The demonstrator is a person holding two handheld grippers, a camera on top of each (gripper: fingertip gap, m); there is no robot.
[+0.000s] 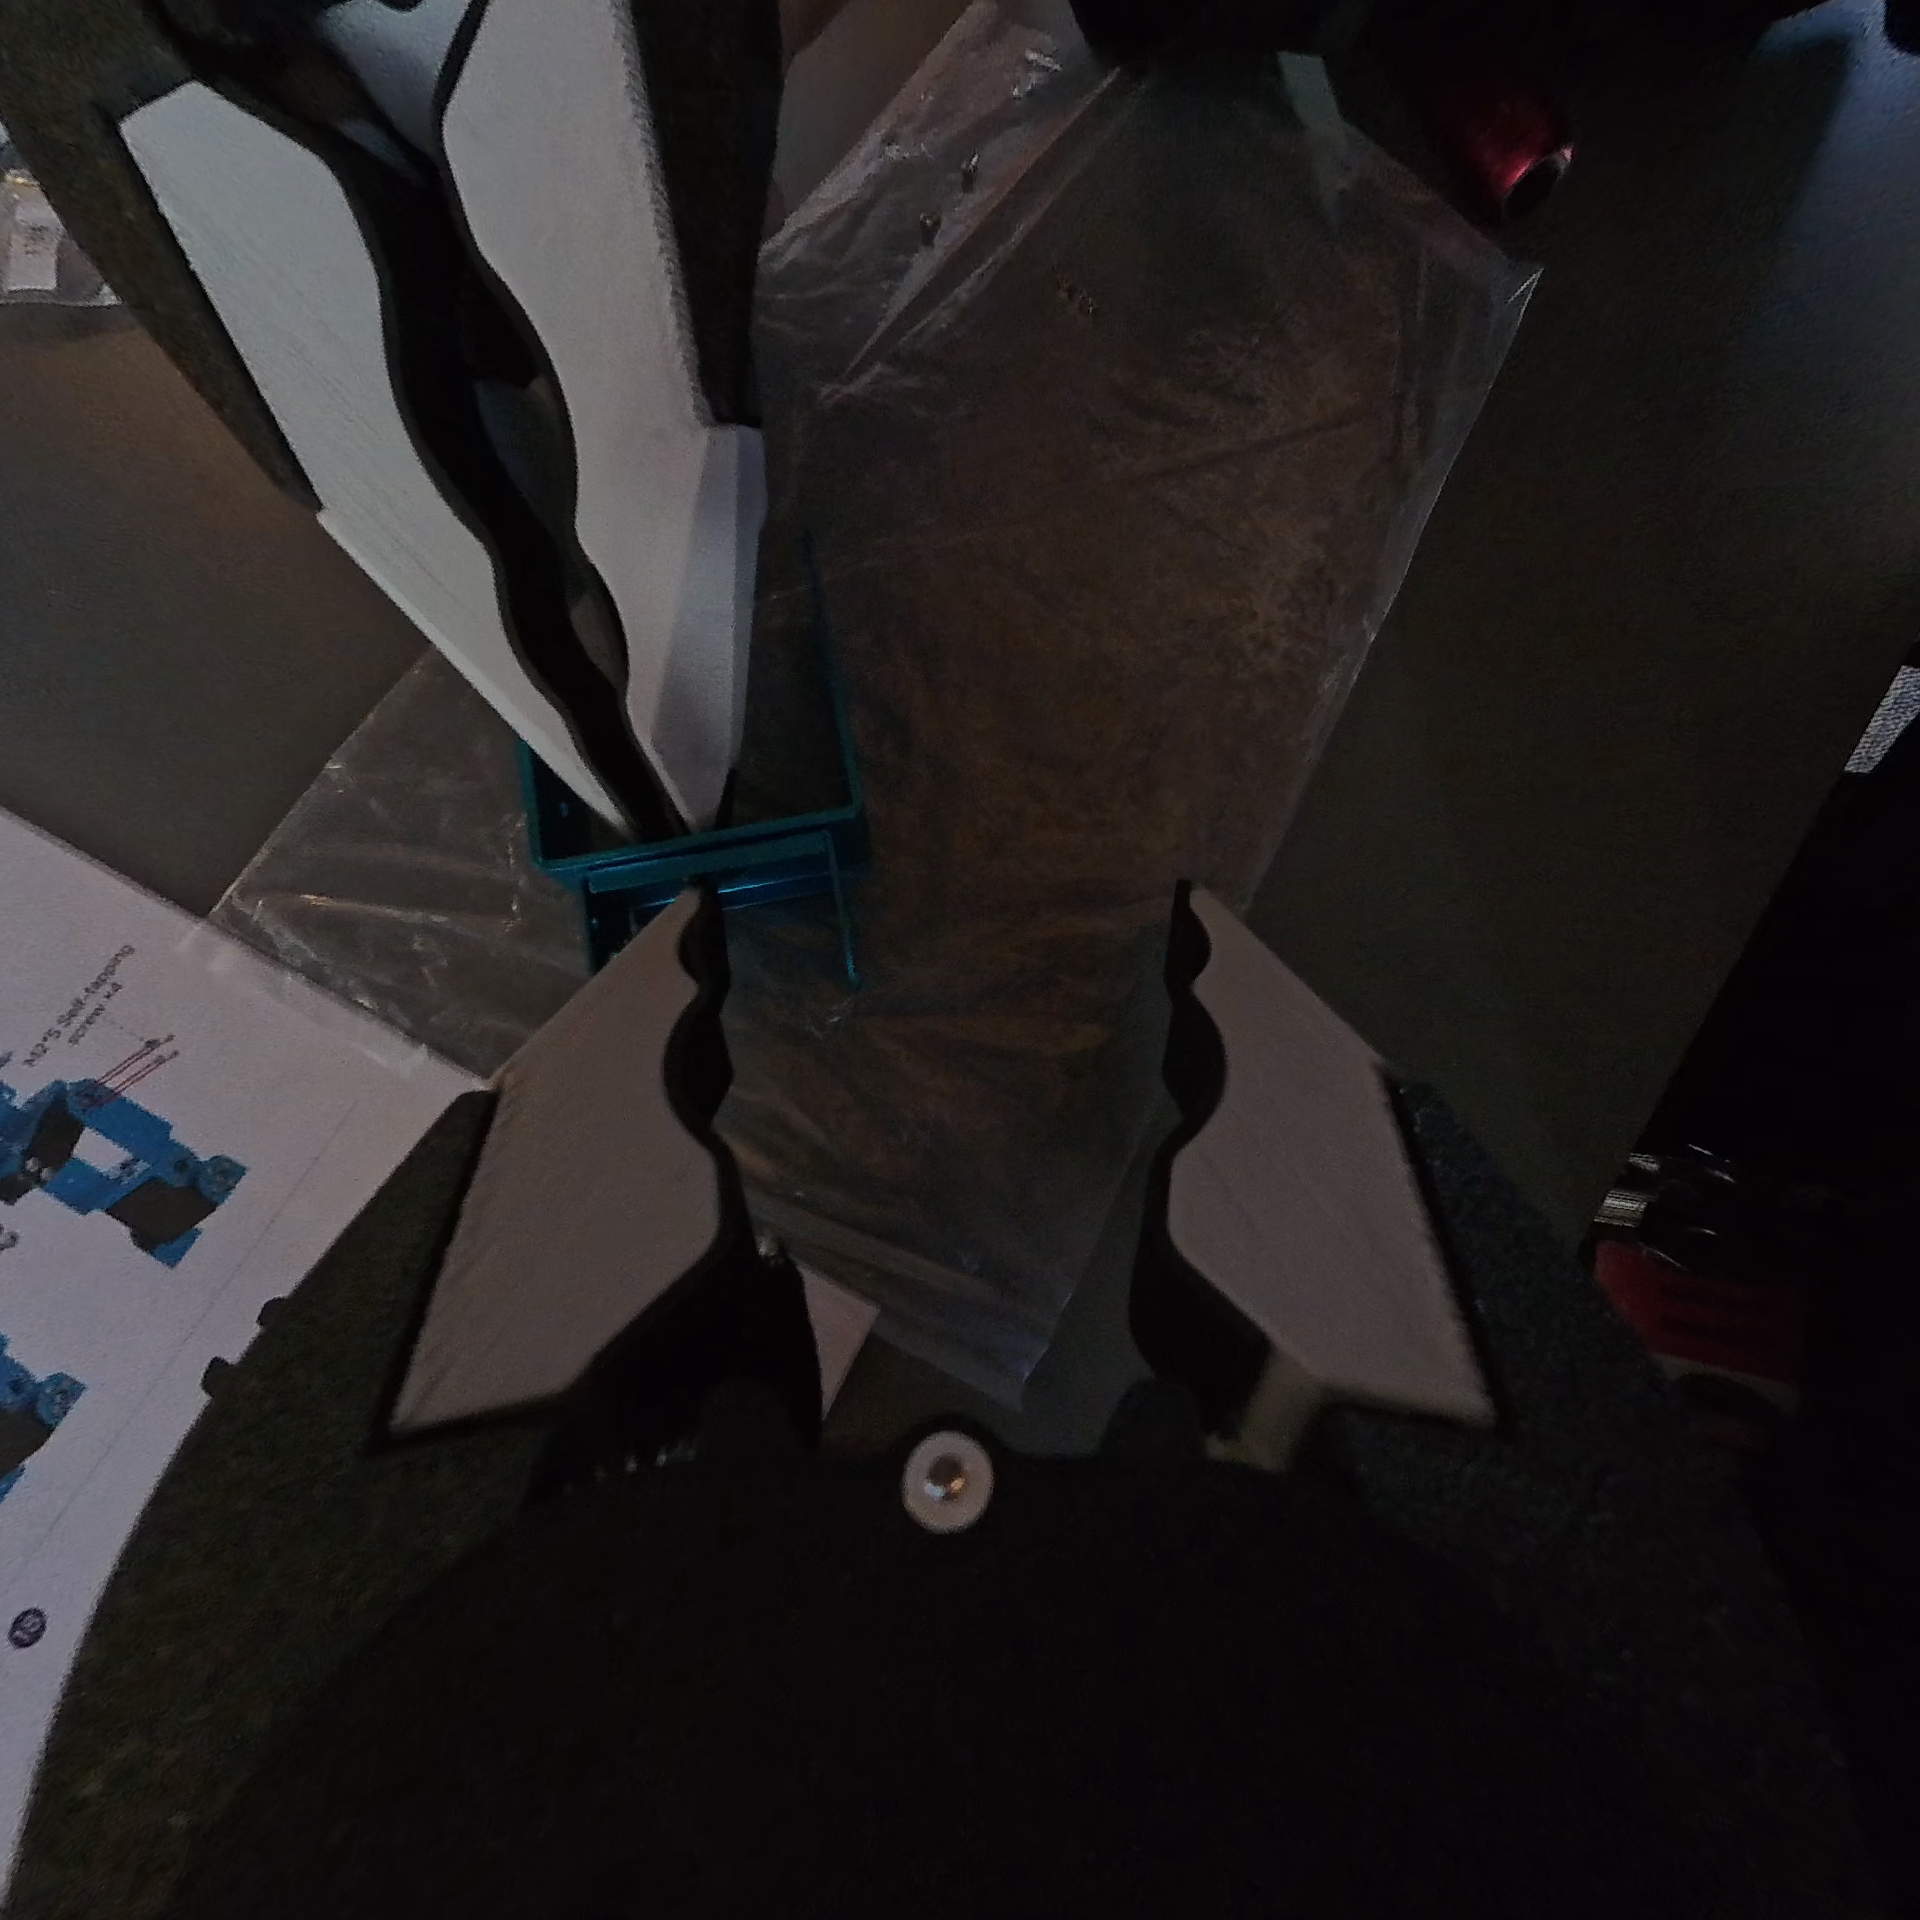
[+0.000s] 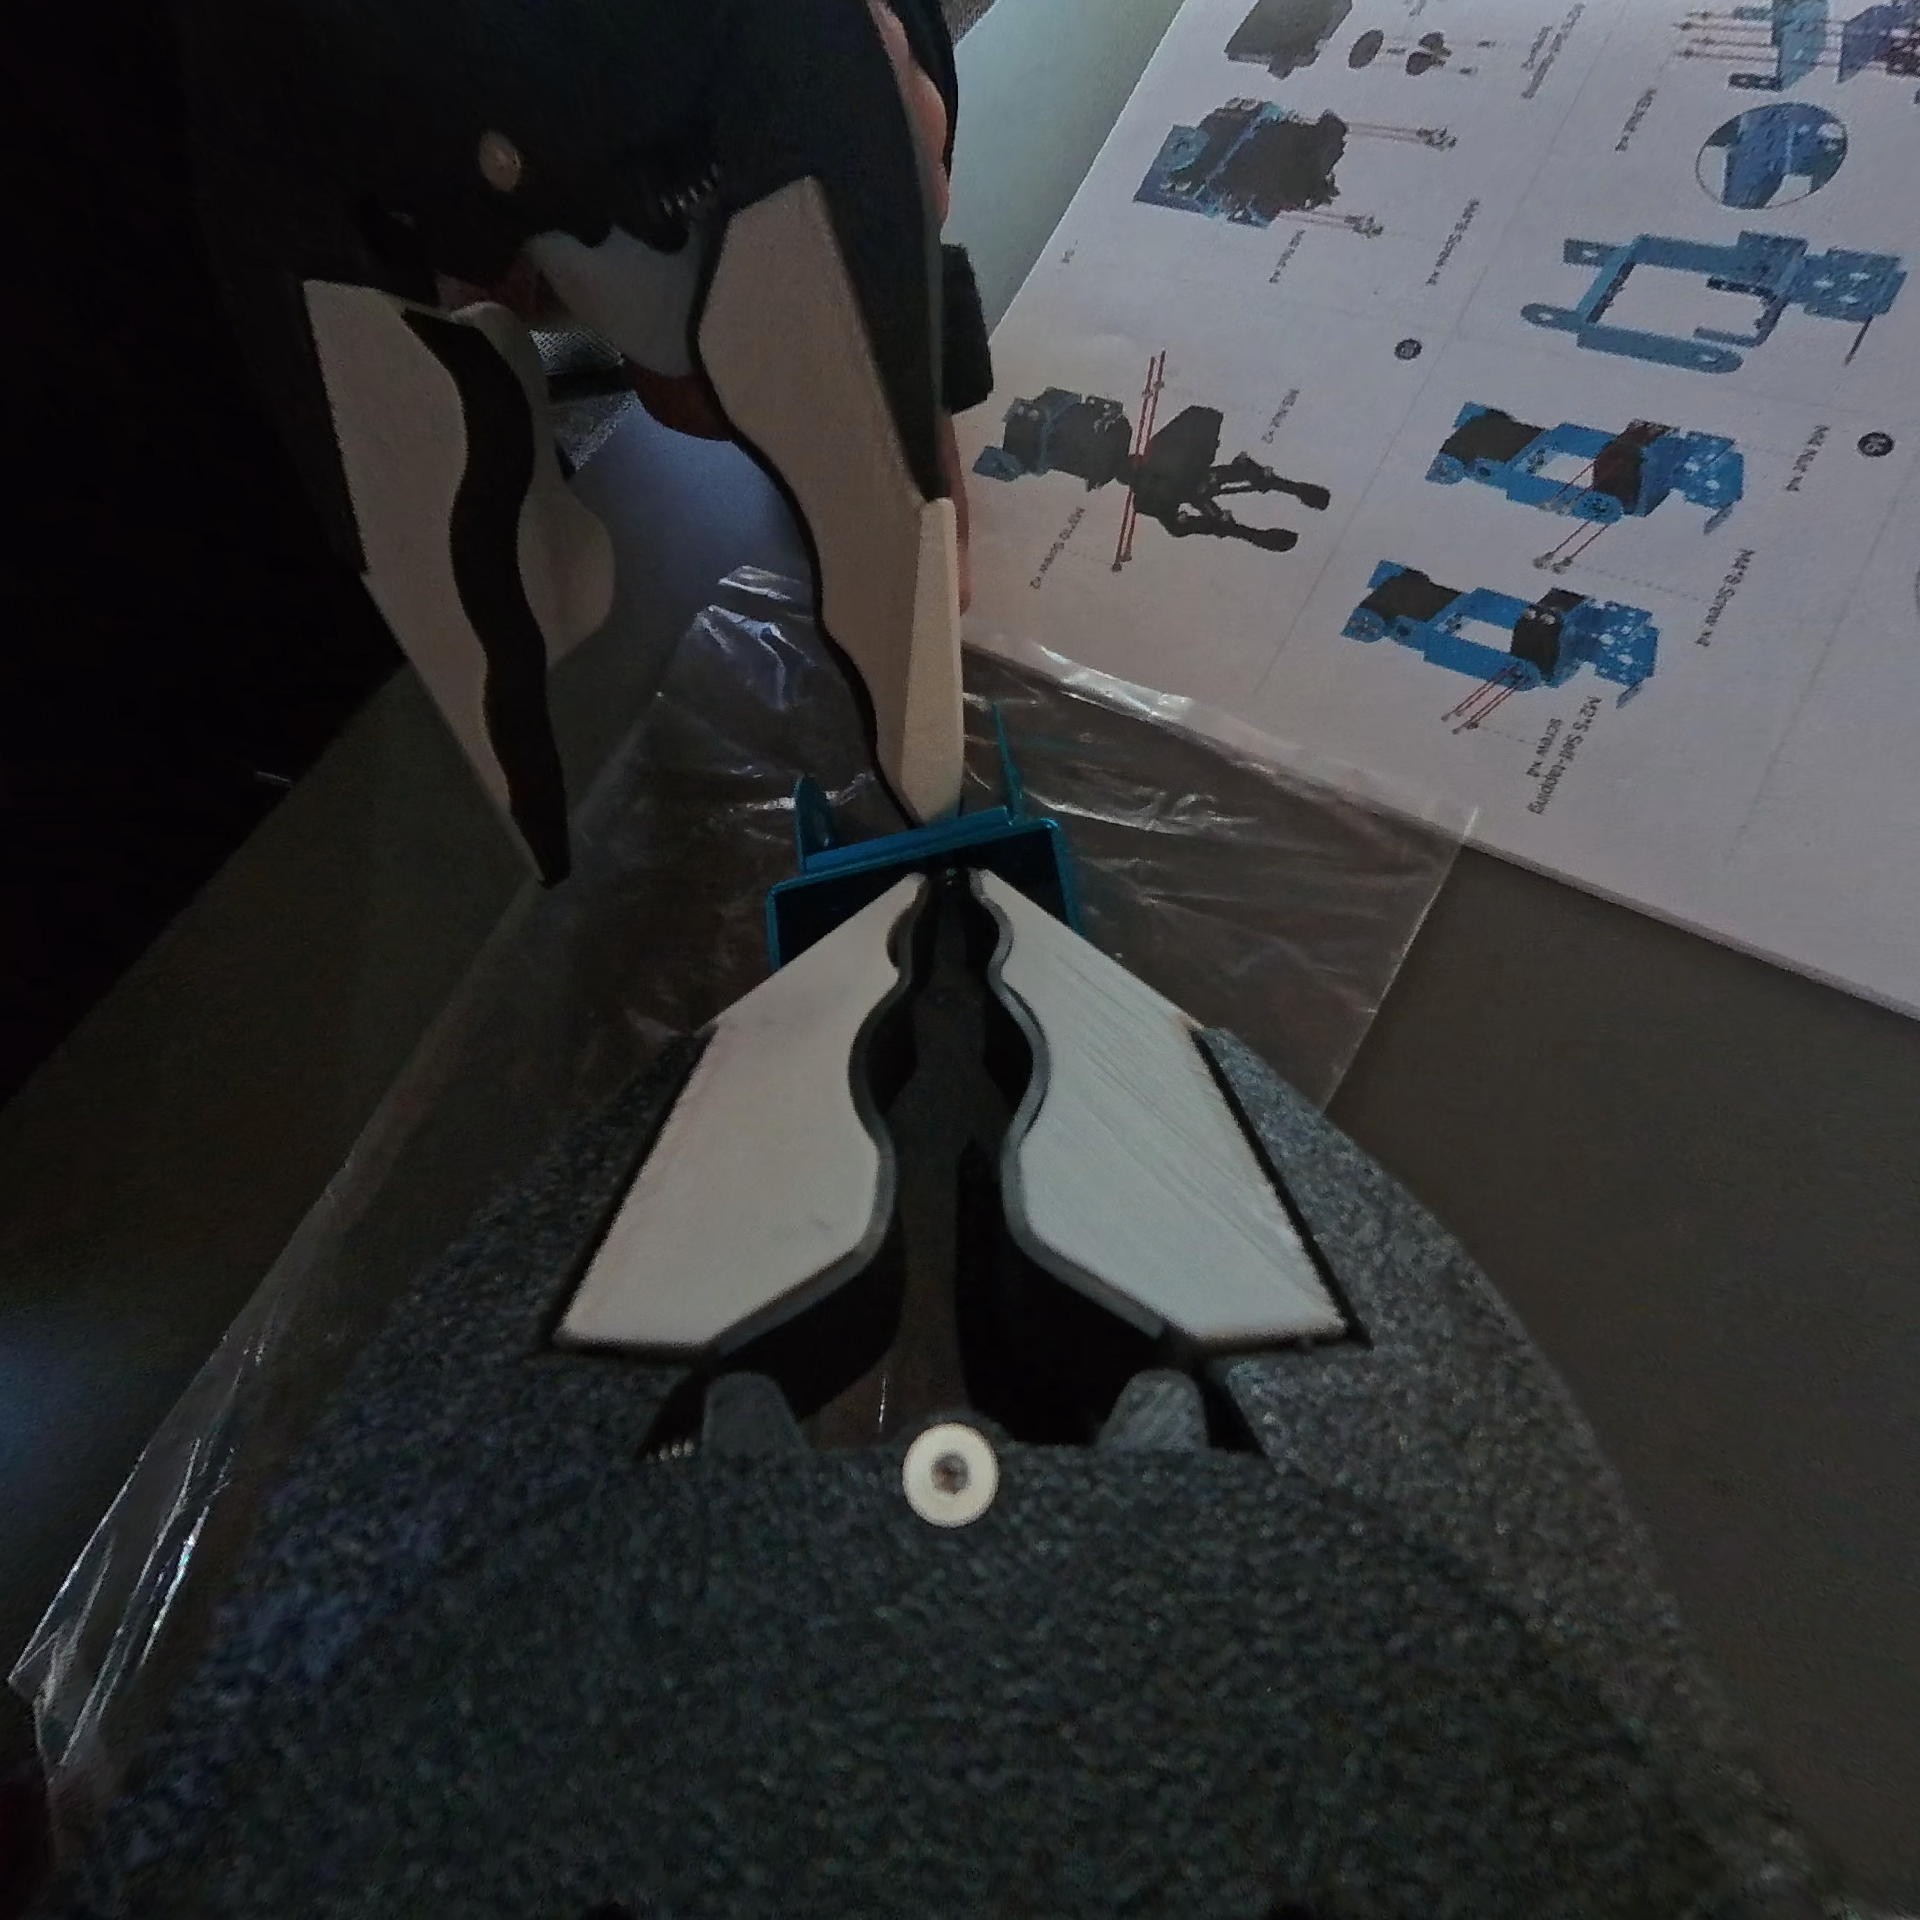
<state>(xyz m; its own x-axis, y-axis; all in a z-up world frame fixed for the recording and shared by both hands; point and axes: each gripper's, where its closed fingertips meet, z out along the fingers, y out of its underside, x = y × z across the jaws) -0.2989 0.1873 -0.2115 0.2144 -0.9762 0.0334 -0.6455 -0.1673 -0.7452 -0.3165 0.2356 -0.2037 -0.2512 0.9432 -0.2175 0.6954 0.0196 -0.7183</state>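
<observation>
gripping one blue bracket (image 2: 920, 847), right gripper (image 2: 951, 878) fingers narrow, left gripper (image 1: 940, 899) fingers wide

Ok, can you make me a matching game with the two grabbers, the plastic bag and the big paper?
Things:
1. left gripper
2. right gripper
3. plastic bag
4. paper sheet

States:
A. white with blue drawings
B. open
C. see-through, lying under the blue bracket
D. shut on the blue bracket

Pairs: 1-B, 2-D, 3-C, 4-A
</observation>
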